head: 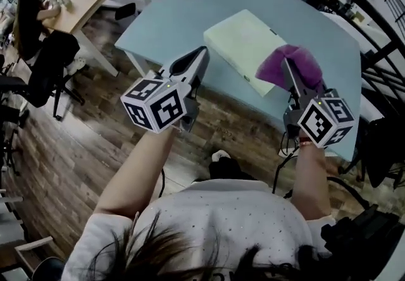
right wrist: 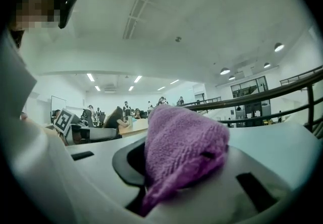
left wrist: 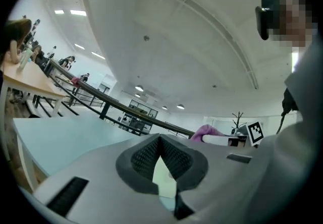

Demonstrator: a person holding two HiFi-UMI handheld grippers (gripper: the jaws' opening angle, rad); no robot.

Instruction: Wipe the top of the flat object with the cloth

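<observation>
The right claw [head: 286, 69] is clamped on the purple cloth [head: 297, 63], right of centre, overlapping the pale flat object [head: 243, 39] on the blue bench [head: 171, 14]. The left claw [head: 201, 57] is closed and empty.

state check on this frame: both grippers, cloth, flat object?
left gripper: shut, nothing between the jaws.
right gripper: shut on the cloth.
cloth: purple, bunched, pinched between the right gripper's jaws.
flat object: lying flat on the table, held by neither gripper.
</observation>
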